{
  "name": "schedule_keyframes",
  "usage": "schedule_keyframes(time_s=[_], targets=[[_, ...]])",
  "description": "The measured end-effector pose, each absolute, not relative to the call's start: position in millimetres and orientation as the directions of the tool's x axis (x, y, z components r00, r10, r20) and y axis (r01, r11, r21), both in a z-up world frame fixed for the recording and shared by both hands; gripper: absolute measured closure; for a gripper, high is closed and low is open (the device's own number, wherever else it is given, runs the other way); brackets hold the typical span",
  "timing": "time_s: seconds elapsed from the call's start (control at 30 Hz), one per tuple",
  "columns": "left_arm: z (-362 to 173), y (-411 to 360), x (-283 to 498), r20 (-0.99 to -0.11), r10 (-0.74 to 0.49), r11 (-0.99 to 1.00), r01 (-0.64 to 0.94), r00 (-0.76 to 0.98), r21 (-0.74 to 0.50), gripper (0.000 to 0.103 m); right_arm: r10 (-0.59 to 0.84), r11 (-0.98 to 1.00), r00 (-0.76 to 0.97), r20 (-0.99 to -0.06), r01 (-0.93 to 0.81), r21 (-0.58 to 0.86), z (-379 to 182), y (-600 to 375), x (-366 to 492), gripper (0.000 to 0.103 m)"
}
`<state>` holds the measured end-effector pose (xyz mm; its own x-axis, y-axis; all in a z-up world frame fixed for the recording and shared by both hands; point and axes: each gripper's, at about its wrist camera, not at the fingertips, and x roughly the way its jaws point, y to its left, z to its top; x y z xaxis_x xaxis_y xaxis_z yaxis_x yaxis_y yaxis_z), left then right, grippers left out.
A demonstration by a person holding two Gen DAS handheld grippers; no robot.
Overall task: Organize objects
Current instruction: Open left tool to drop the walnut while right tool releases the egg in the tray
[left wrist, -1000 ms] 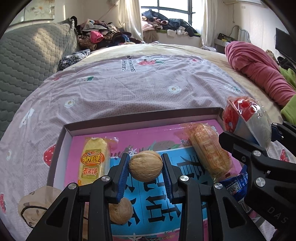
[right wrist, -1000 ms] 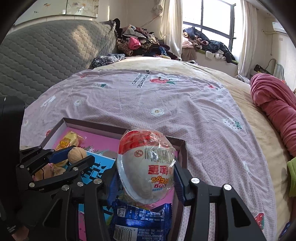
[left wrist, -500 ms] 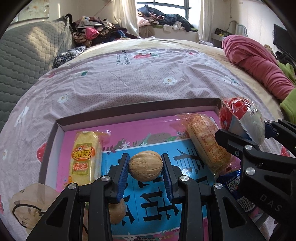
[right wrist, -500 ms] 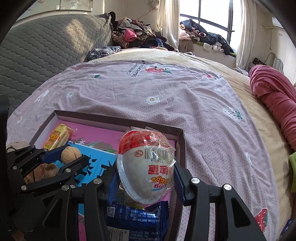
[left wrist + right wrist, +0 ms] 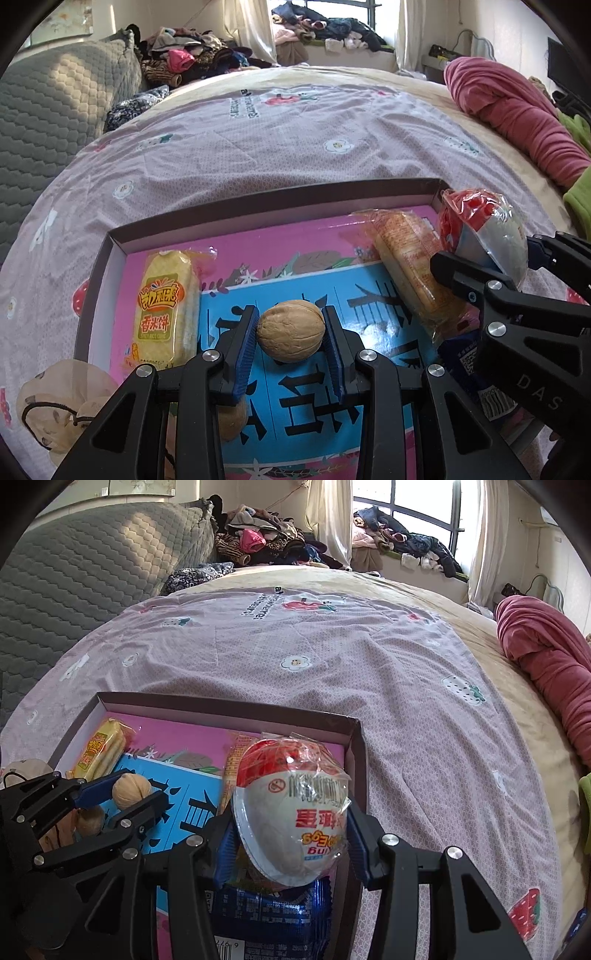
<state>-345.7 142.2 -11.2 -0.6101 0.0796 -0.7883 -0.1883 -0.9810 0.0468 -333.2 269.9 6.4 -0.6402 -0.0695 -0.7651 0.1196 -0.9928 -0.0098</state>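
My left gripper (image 5: 291, 334) is shut on a walnut (image 5: 291, 329) and holds it low over the blue and pink floor of a shallow brown box (image 5: 258, 195) on the bed. My right gripper (image 5: 290, 836) is shut on a red and white egg-shaped snack in clear wrap (image 5: 291, 808), over the box's right side; it also shows in the left wrist view (image 5: 480, 232). In the box lie a yellow rice-cracker pack (image 5: 164, 306), an orange biscuit pack (image 5: 410, 269), a second walnut (image 5: 231, 419) and a blue packet (image 5: 273, 912).
The box's far wall (image 5: 229, 707) sits on a lilac flowered bedsheet (image 5: 295, 646). A beige drawstring pouch (image 5: 55, 398) lies outside the box's left side. A pink blanket (image 5: 543, 657) lies at the right, a grey quilted headboard (image 5: 74, 572) at the left, piled clothes (image 5: 258, 542) behind.
Both grippers have come lower and a little forward over the box, each still holding its object. The walnut is now close above the box floor.
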Motion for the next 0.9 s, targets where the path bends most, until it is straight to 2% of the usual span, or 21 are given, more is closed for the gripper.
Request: schedule_keyframes(time_s=[0.4,0.63,0.9], targets=[[-12.8,143.9,-345.0,-0.797,0.069,-0.979,-0.195,-0.599,0.061,0.067,-0.076,-0.993,-0.638,-0.766,0.121,-0.003,5.6,270.5,-333.0,0.052],[-12.3,143.0,-344.9,-0.798,0.044,-0.979,-0.184,-0.601,0.084,0.055,-0.079,-0.992,-0.637,-0.767,0.123,0.001,5.8,269.7,-333.5,0.052],[-10.3,142.5,-344.1,-0.798,0.042,-0.979,-0.186,-0.601,0.088,0.052,-0.082,-0.993,-0.634,-0.769,0.122,0.006,6.3,268.5,-333.8,0.05]])
